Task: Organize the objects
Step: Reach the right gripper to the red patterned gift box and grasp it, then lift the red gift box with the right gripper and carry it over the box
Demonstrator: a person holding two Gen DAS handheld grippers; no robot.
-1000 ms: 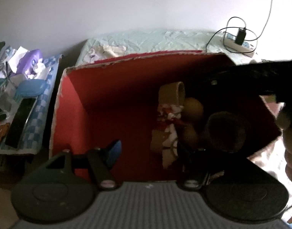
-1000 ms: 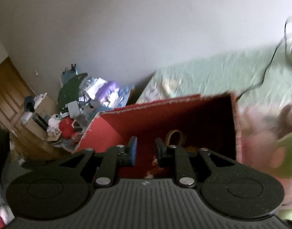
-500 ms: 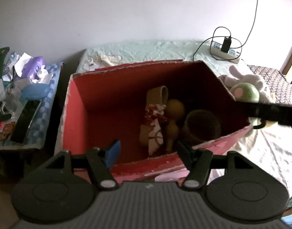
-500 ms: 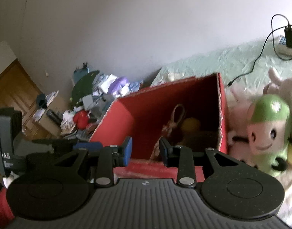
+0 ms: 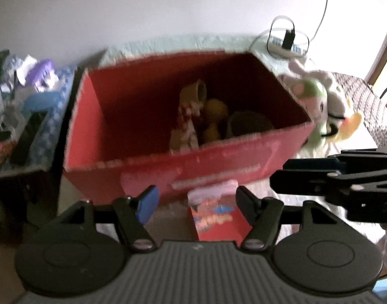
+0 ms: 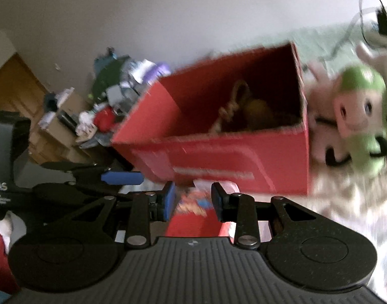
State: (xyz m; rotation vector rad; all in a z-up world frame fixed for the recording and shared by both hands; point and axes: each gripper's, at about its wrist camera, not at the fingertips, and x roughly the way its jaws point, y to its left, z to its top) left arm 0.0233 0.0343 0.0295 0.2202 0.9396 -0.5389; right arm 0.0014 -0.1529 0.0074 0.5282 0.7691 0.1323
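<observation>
An open red cardboard box (image 5: pixel 213 167) (image 6: pixel 218 157) stands on the bed with tan and yellow objects (image 5: pixel 213 116) and a dark round cup (image 5: pixel 249 124) inside. A red snack packet (image 5: pixel 216 217) (image 6: pixel 193 212) lies in front of the box. My left gripper (image 5: pixel 197 205) is open above and behind the packet. My right gripper (image 6: pixel 192 200) is open with its fingers on either side of the packet, apart from it. The right gripper also shows at the right of the left wrist view (image 5: pixel 340 179).
A green and pink plush toy (image 6: pixel 355 121) (image 5: pixel 317 106) lies right of the box on the white bedding. A power strip with a charger (image 5: pixel 287 43) sits at the back. A cluttered side table (image 5: pixel 21 116) stands to the left.
Both grippers have pulled back and out of the box toward the near side. The snack packet has come into view in front of the box. The right gripper has opened wider.
</observation>
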